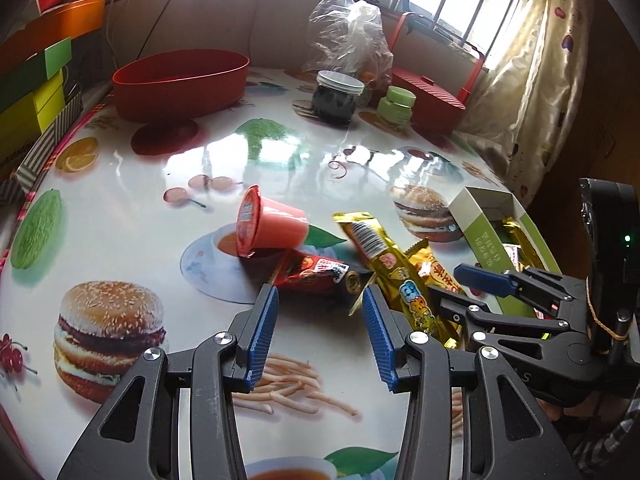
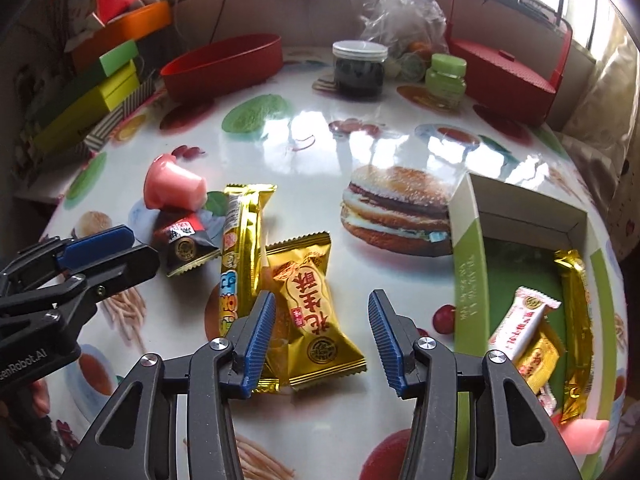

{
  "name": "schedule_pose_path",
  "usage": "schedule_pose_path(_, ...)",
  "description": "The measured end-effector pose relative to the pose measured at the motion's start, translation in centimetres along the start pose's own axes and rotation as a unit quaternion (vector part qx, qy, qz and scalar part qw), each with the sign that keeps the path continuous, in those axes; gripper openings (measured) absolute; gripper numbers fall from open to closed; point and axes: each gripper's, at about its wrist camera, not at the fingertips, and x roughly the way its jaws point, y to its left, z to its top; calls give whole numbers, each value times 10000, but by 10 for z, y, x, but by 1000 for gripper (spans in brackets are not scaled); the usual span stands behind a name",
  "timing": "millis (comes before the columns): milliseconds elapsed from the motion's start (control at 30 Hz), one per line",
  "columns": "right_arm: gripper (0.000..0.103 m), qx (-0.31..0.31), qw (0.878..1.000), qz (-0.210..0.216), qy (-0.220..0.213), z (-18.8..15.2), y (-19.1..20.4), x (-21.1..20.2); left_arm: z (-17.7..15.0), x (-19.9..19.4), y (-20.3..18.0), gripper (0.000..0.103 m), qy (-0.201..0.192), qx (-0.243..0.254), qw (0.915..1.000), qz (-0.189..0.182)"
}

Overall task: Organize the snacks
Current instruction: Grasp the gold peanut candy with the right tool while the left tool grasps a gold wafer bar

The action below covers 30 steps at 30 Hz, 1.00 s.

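The right tool [image 2: 322, 338] hangs open over a gold peanut-candy packet [image 2: 314, 308] on the bench [image 2: 320, 148]; a green box [image 2: 472, 280] holding wrapped snacks sits to its right.

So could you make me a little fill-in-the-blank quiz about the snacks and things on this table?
1. The pink jelly cup is lying on its ____.
2. The green-and-white box stands open and already holds several ____.
3. The dark jar at the back has a ____ lid.
4. The jaws of the right gripper stand open, with a ____ peanut candy packet beneath them.

Missing words: side; snacks; white; gold
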Motion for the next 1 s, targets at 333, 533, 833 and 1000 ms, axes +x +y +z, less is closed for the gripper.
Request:
schedule_pose_path(333, 27, -212, 9990, 403, 29, -2, 26, 4, 0, -2, 5, 45, -7, -42, 10000, -76)
schedule_pose_path(533, 27, -277, 9978, 596, 24, -6, 41, 3, -1, -3, 7, 45, 44, -55, 9999, -93)
schedule_pose_path(833, 26, -262, 9950, 967, 65, -20, 57, -5, -4, -1, 5, 45, 134, 21, 9999, 41)
schedule_pose_path(1000, 25, -75, 9976, 691, -6, -23, 41, -10, -4, 4, 1, 45, 189, 134, 9997, 107)
